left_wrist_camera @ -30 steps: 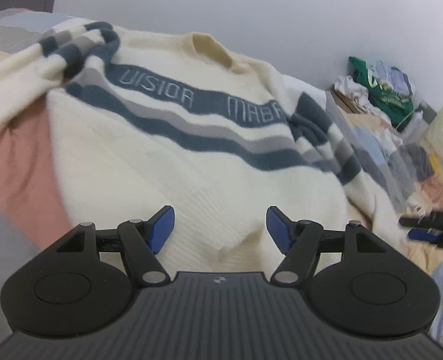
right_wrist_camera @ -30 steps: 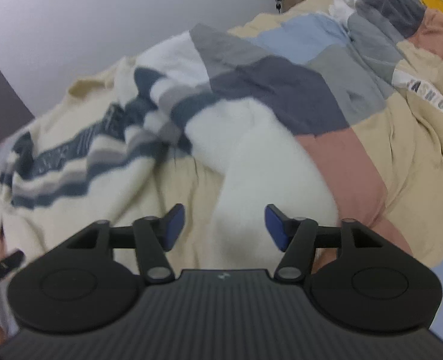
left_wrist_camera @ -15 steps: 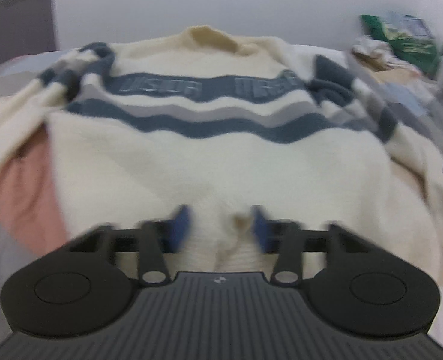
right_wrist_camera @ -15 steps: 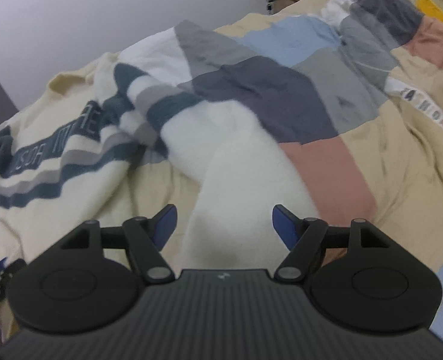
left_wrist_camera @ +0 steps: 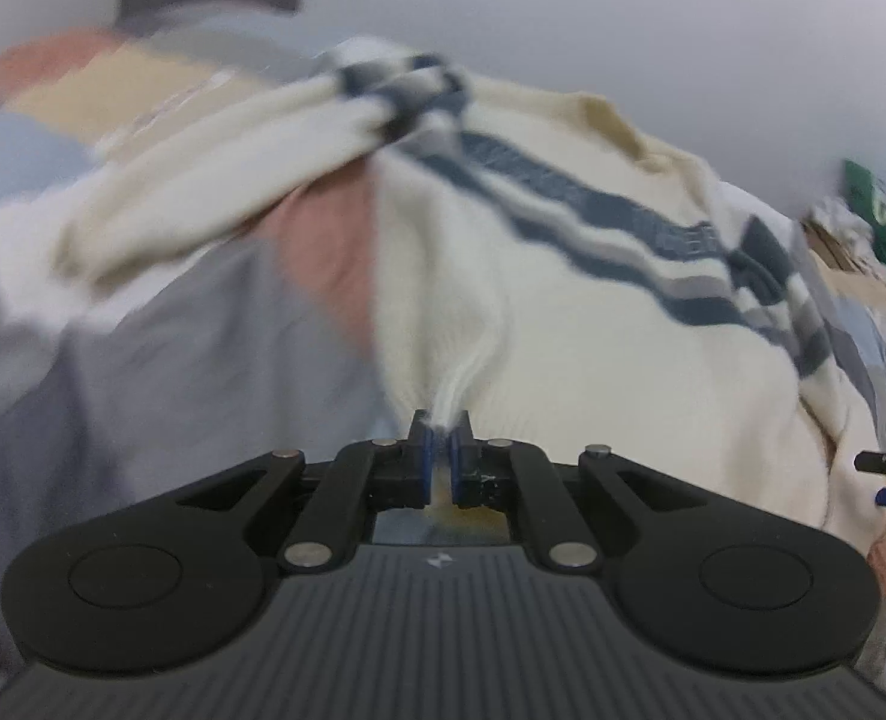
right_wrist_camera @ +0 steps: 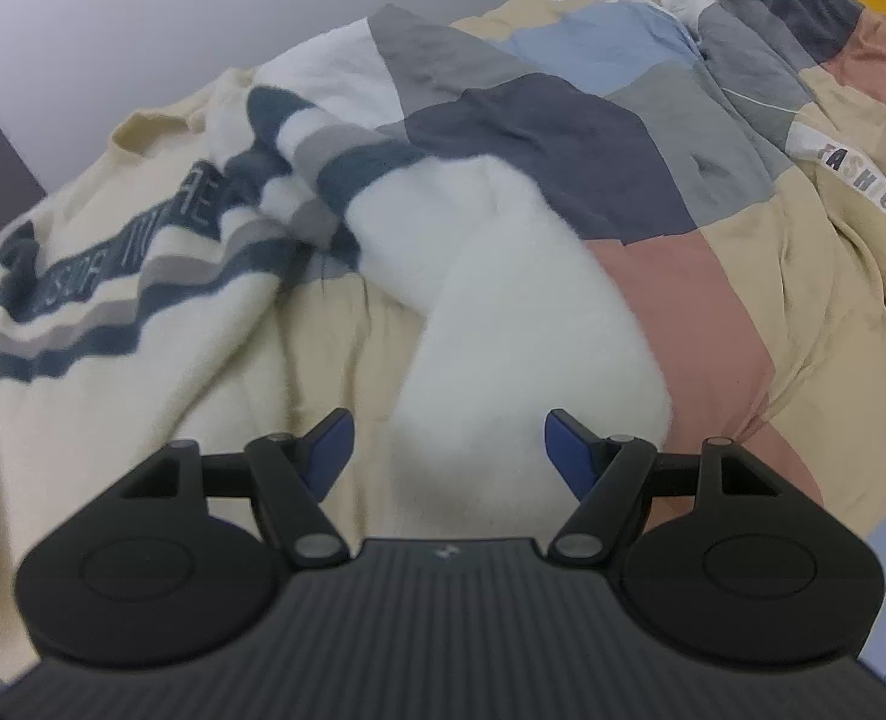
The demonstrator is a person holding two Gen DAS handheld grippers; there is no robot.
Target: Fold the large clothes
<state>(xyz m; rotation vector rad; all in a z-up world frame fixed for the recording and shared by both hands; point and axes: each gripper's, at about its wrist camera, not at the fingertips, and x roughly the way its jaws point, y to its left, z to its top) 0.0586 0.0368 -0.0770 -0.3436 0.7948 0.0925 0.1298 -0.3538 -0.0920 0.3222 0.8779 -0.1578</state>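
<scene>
Left wrist view: our left tongs [left_wrist_camera: 440,450] are clenched on a pinch of the sweater [left_wrist_camera: 562,300] at its near hem, and the knit draws up from the pads in a taut ridge that runs away from us toward the collar. The sweater lies face up on the quilt [left_wrist_camera: 161,360], which covers a bed; the hem is near, the collar far, and the blue and grey chest stripes run across it. So its long axis points straight away from the left tongs, and any pull along that line will stretch or slide the body instead of folding it. One sleeve trails off to the far left in this view, bunched and lifted. In the right wrist view our right tongs [right_wrist_camera: 448,450] stand released, jaws wide, hovering over the other sleeve [right_wrist_camera: 502,312], a broad white band that runs from the striped shoulder at far left down toward the gap between the pads. The cloth lies between the pads but they do not press it. We judge that sleeve to be the right hand's job, since it is much the nearer, and the hem the left's. The frame from the left is blurred, so finer detail is beyond us.
</scene>
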